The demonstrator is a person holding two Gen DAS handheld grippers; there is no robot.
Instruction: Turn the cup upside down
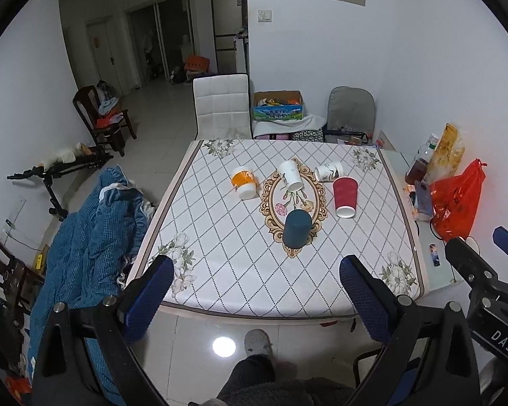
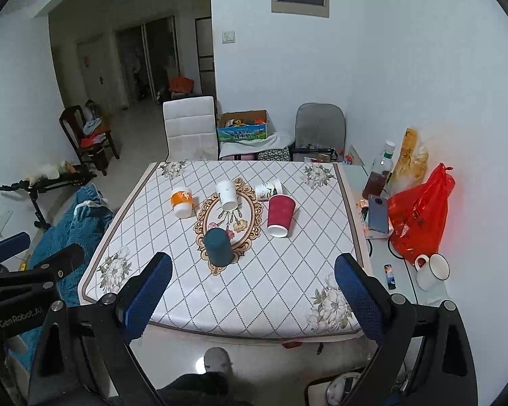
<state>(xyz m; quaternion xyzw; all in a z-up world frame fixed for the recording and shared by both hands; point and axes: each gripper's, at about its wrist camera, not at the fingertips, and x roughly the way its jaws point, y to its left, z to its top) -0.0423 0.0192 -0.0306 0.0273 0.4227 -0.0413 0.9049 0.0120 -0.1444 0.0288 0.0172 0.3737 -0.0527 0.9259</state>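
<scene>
Several paper cups stand on the patterned table point(image 1: 220, 264). A dark teal cup point(image 1: 297, 227) point(image 2: 217, 247) is nearest, base up. A red cup point(image 1: 344, 197) point(image 2: 280, 216), an orange-and-white cup point(image 1: 243, 182) point(image 2: 182, 202) and a white cup point(image 1: 290, 176) point(image 2: 227, 195) also stand base up. Another white printed cup point(image 1: 328, 171) point(image 2: 268, 189) lies on its side at the back. My left gripper point(image 1: 257, 287) and right gripper point(image 2: 254, 286) are both open and empty, held above the table's near edge, apart from the cups.
A red plastic bag point(image 2: 420, 216), bottle point(image 2: 377, 172), phone point(image 2: 378, 218) and white mug point(image 2: 431, 270) sit on the side surface at right. A blue blanket point(image 1: 88, 237) lies left of the table. White chair point(image 1: 220, 106) and box point(image 1: 277, 106) stand behind.
</scene>
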